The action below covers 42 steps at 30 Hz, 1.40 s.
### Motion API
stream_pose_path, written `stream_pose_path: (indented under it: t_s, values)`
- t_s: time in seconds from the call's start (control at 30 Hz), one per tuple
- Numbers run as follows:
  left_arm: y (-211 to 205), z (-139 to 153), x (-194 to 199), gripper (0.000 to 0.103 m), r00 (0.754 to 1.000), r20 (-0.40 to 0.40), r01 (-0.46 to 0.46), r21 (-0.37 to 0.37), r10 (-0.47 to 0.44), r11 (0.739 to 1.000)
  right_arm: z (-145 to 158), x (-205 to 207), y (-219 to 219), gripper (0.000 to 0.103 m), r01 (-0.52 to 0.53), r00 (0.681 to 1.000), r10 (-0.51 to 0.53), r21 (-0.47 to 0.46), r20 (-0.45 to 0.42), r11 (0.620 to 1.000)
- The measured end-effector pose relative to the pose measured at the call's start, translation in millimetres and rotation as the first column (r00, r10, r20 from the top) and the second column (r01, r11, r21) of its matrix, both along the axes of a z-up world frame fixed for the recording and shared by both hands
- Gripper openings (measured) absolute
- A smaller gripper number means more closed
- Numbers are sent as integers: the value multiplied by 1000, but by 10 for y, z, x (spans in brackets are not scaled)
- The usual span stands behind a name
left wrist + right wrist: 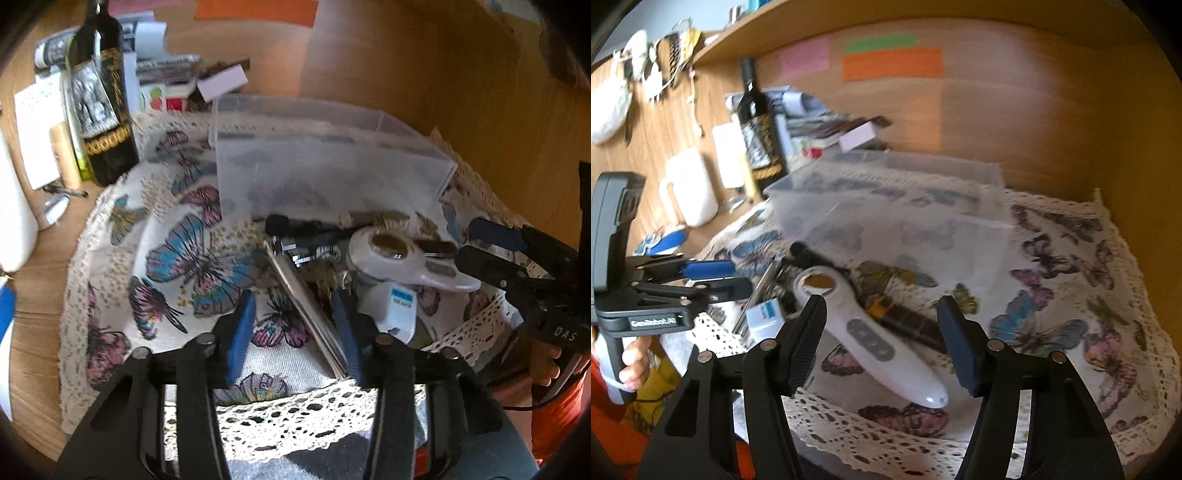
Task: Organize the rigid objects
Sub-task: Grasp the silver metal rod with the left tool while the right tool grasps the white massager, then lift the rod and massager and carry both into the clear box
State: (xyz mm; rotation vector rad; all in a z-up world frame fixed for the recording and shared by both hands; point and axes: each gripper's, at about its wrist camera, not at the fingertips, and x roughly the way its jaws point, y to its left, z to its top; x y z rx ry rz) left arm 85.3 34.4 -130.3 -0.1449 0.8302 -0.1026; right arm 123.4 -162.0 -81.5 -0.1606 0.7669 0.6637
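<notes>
right gripper (882, 332) jaws released above the white handheld massager wand (871, 332); left gripper (295, 325) jaws released over a flat silver metal strip (306, 302).

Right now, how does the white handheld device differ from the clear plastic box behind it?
The white handheld device is opaque and slim, with a round window at one end and grey buttons; the clear plastic box is see-through, wide and rectangular. The device lies flat among other small items; the box stands upright with its top open and looks empty. The right tool is open around the device, not near the box. Both rest on the butterfly cloth.
</notes>
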Motion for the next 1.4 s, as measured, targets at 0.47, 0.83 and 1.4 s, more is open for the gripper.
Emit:
stream_pose_path:
  t_s: [0.47, 0.83, 1.4]
  values:
    - [214, -52, -106, 31, 1000, -9, 20, 22, -20, 1000, -224, 113, 389, 44, -148, 987, 140, -107, -81, 983]
    - [106, -130, 163, 21, 997, -52, 69, 63, -65, 996, -337, 268, 540, 35, -201, 969, 177, -131, -173, 971]
    - [241, 319, -61, 15, 994, 106, 1, 57, -7, 998, 119, 173, 266, 34, -38, 999, 38, -11, 17, 999]
